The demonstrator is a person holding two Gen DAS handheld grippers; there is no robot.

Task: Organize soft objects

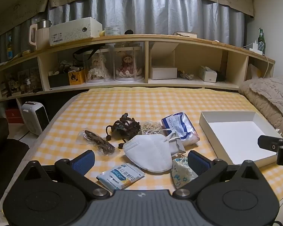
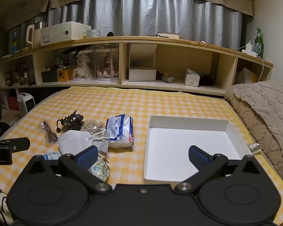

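Observation:
A pile of soft objects lies on the yellow checked bed: a white face mask [image 1: 151, 153] [image 2: 76, 141], a blue-white tissue pack [image 1: 179, 128] [image 2: 120, 130], a dark knitted piece [image 1: 125, 127] [image 2: 71, 121], a bagged dark item [image 1: 99, 143], a medicine sachet [image 1: 120, 176] and a floral pouch [image 1: 181, 172] [image 2: 101, 170]. An empty white box [image 1: 237, 137] [image 2: 186, 146] sits to their right. My left gripper [image 1: 141, 161] is open, low over the mask and sachet. My right gripper [image 2: 143, 157] is open, over the box's near left edge.
A wooden shelf unit [image 1: 147, 43] with dolls, boxes and a green bottle [image 2: 258, 41] runs behind the bed. A beige blanket [image 2: 264, 113] is piled at the right. A white heater [image 1: 34, 116] stands on the floor at the left.

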